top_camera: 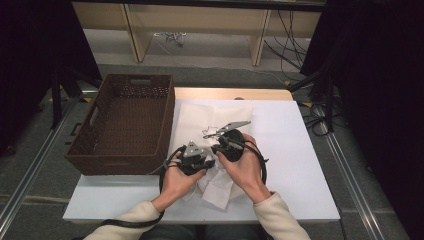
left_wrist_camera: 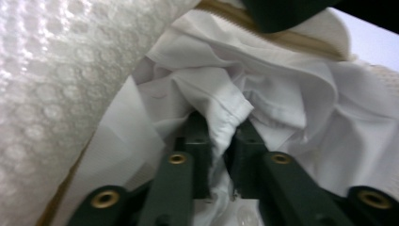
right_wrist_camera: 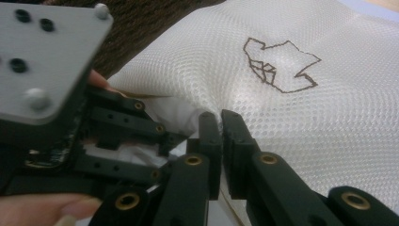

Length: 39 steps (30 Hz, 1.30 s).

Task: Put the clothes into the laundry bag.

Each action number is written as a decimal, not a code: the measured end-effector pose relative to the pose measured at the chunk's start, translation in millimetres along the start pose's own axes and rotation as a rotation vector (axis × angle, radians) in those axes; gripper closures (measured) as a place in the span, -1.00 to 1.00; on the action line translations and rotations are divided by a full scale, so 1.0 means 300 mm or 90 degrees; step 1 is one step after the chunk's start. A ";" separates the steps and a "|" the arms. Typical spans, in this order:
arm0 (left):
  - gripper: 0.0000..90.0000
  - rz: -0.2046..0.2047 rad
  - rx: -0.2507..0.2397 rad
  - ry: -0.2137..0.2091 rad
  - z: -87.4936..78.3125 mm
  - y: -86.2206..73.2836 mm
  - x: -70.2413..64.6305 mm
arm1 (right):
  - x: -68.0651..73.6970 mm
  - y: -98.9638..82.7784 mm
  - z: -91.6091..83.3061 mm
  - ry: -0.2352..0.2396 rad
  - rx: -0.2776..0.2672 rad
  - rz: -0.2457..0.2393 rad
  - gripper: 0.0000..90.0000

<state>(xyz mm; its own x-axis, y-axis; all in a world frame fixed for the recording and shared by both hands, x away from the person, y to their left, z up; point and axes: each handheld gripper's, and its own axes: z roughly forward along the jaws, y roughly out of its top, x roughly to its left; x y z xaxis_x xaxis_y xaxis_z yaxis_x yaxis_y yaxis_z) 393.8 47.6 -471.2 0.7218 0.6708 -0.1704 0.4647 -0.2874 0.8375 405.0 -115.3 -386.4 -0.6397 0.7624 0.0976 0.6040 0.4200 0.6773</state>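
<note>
A white mesh laundry bag (top_camera: 210, 117) with a brown outline logo (right_wrist_camera: 277, 66) lies on the white table (top_camera: 300, 165). A white garment (top_camera: 217, 187) spills from its near end. My left gripper (left_wrist_camera: 223, 127) is shut on a fold of that garment (left_wrist_camera: 282, 94), right at the bag's mesh (left_wrist_camera: 56, 70) and its beige zipper band (left_wrist_camera: 282, 40). My right gripper (right_wrist_camera: 221, 117) is shut on the edge of the mesh bag (right_wrist_camera: 306, 117), which tents up toward it. In the high view the left gripper (top_camera: 207, 164) and the right gripper (top_camera: 217, 150) nearly touch over the bag's mouth.
A brown woven basket (top_camera: 125, 125) stands at the table's left, close to the bag, and shows dark in the right gripper view (right_wrist_camera: 150, 23). Wooden shelf legs and cables lie beyond the far edge. The left gripper's grey plate (right_wrist_camera: 47, 56) sits close beside my right jaws.
</note>
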 end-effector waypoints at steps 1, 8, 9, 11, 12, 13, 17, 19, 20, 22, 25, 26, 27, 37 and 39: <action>0.53 0.000 0.000 0.000 0.000 0.000 0.000 | 0.000 -0.001 0.003 -0.005 -0.008 -0.002 0.97; -0.04 0.018 -0.023 0.000 -0.108 -0.003 -0.033 | -0.012 0.003 0.002 0.003 -0.002 -0.026 0.97; -0.12 0.025 -0.026 -0.003 -0.125 -0.002 -0.040 | -0.013 0.004 0.003 -0.001 -0.005 -0.028 0.97; -0.23 0.051 -0.021 -0.006 -0.160 -0.003 -0.067 | -0.013 0.005 0.003 -0.001 -0.006 -0.029 0.97; -0.28 0.053 -0.014 -0.018 -0.161 -0.006 -0.072 | -0.012 0.006 0.002 -0.001 -0.003 -0.028 0.97; -0.31 0.053 -0.014 -0.018 -0.161 -0.006 -0.072 | -0.013 0.005 0.004 0.000 -0.004 -0.038 0.97; -0.36 0.086 0.015 -0.010 -0.118 -0.036 -0.096 | -0.003 0.001 0.006 -0.004 -0.010 -0.007 0.97; -0.37 0.076 0.044 -0.020 -0.091 -0.052 -0.104 | -0.003 0.001 0.006 -0.003 -0.010 -0.008 0.97; -0.37 0.084 0.055 -0.014 -0.078 -0.057 -0.106 | -0.001 0.002 0.002 0.002 0.005 0.001 0.97; -0.35 0.097 0.072 -0.007 -0.055 -0.065 -0.107 | -0.001 0.001 0.005 0.001 0.003 0.001 0.97; -0.29 0.114 0.082 0.012 -0.026 -0.071 -0.111 | -0.001 0.001 0.006 0.001 0.005 0.004 0.97; -0.25 0.127 0.094 0.018 -0.023 -0.069 -0.110 | -0.001 0.001 0.006 0.003 0.006 0.002 0.97; -0.21 0.128 0.093 0.022 -0.019 -0.069 -0.111 | 0.000 0.000 0.006 0.002 0.005 0.002 0.97; 0.35 0.145 0.105 0.034 0.004 -0.063 -0.099 | 0.000 0.001 0.007 0.003 0.009 0.000 0.97; 0.45 0.134 0.103 0.027 0.004 -0.062 -0.090 | -0.010 0.001 0.014 0.002 -0.006 -0.042 0.97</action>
<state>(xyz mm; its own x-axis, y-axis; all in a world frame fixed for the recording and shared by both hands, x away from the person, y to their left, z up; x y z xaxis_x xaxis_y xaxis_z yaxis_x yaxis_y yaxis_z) 366.2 34.0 -482.8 0.7904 0.6121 0.0234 0.3856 -0.5269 0.7574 409.3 -115.5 -389.6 -0.6795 0.7317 0.0537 0.5552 0.4649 0.6896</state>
